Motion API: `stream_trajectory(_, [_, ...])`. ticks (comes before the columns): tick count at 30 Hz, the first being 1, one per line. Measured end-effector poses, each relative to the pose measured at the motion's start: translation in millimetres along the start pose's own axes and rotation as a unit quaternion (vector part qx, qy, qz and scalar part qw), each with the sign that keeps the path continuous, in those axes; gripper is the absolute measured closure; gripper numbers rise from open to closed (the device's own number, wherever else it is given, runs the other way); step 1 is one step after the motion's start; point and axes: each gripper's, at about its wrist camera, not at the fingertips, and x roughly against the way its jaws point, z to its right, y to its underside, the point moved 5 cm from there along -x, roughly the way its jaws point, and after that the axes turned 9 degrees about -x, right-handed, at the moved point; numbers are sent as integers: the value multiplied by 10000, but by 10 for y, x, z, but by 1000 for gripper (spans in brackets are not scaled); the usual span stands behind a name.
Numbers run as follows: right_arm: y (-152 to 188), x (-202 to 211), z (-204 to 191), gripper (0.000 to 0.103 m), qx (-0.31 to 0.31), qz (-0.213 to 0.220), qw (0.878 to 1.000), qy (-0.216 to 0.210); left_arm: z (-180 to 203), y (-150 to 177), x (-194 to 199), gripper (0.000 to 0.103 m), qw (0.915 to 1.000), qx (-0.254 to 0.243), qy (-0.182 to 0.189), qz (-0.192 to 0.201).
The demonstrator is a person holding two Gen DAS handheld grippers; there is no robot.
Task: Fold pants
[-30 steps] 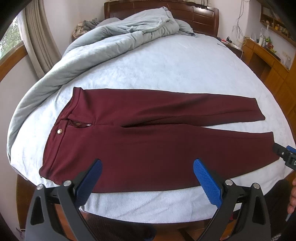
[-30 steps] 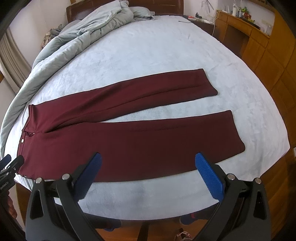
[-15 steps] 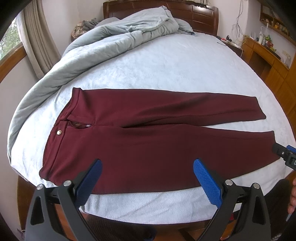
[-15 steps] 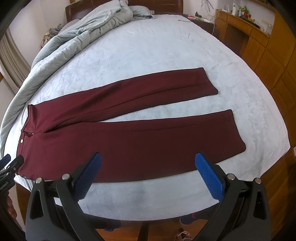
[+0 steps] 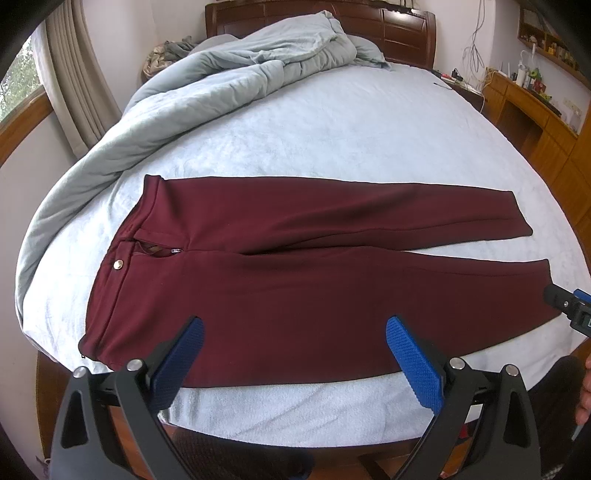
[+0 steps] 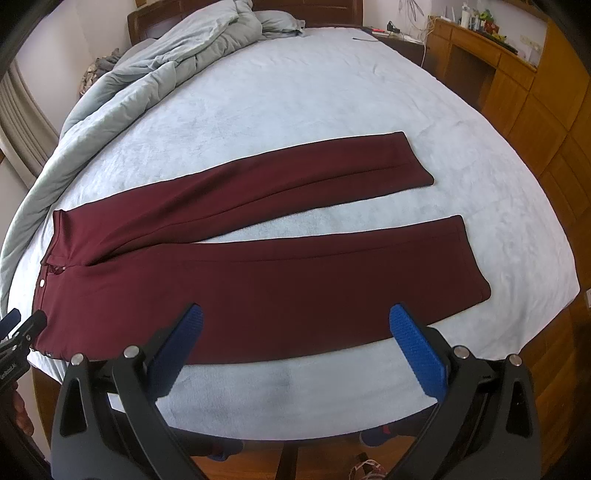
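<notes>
Dark red pants lie flat on the bed, waistband to the left, both legs stretched rightward with a narrow gap between them. Their fly is unzipped and a gold button shows near the waist. My left gripper hovers open above the near leg's front edge, close to the waist half. My right gripper is open too, over the near leg's lower half. Neither touches the fabric. The right gripper's tip shows at the edge of the left wrist view.
A pale blue sheet covers the bed. A rumpled grey duvet is piled at the back left and runs down the left side. The wooden headboard stands behind. Wooden cabinets line the right wall.
Both grippers have crept slightly forward over the near leg; the pants lie as before.
</notes>
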Motion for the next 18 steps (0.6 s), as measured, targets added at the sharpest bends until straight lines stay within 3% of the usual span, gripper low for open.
stream_trajectory(18, [-5,-39,45,2,-26,-48,10000,0,-3,-1,-27,4,10000,-16,-24,-16])
